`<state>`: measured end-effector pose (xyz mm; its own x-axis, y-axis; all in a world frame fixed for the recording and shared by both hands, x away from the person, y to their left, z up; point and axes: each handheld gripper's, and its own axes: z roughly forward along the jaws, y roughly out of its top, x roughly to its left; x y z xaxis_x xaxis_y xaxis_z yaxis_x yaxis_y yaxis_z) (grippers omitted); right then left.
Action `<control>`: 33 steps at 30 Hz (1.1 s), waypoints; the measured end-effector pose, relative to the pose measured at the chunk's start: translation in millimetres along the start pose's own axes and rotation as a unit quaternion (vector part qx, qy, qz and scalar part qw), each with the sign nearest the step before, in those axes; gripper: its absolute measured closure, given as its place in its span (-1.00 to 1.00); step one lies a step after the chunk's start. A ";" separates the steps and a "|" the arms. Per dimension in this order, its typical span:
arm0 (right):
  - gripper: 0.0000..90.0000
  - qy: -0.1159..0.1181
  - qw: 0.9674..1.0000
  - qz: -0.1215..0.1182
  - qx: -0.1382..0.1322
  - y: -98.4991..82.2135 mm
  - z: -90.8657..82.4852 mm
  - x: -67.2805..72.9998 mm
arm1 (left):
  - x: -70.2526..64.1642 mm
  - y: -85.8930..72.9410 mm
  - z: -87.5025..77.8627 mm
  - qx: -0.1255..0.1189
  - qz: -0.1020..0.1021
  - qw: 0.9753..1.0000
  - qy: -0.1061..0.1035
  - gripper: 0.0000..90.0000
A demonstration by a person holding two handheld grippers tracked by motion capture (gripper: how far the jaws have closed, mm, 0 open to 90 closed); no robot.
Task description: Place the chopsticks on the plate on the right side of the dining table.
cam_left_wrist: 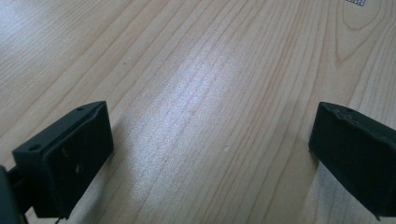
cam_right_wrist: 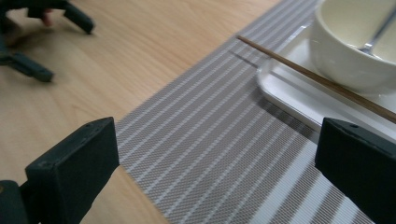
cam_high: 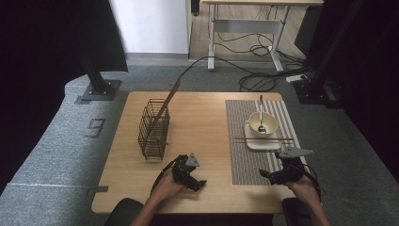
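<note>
wooden chopstick (cam_right_wrist: 322, 81) near open right gripper (cam_right_wrist: 219, 172).

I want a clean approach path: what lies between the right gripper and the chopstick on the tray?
Only striped placemat lies between the right gripper and the chopstick across the tray, as the right gripper view shows.

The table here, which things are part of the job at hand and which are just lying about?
In the job: chopstick lying across the tray, right gripper, left gripper, wire basket with one chopstick.
Lying about: bowl, spoon, placemat.
</note>
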<state>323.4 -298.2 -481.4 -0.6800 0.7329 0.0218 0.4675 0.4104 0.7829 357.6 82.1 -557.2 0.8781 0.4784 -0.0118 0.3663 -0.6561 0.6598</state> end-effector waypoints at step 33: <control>-1.00 0.089 0.993 -0.057 0.046 101.3 30.8 43.8 | -0.9 0.7 0.2 0.001 -0.005 1.000 0.004 -1.00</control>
<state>358.4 -207.8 -420.4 -0.8172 0.5739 0.0528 0.4255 0.5390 0.7270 357.1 81.0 -556.9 0.8716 0.4900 -0.0122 0.3762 -0.6528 0.6575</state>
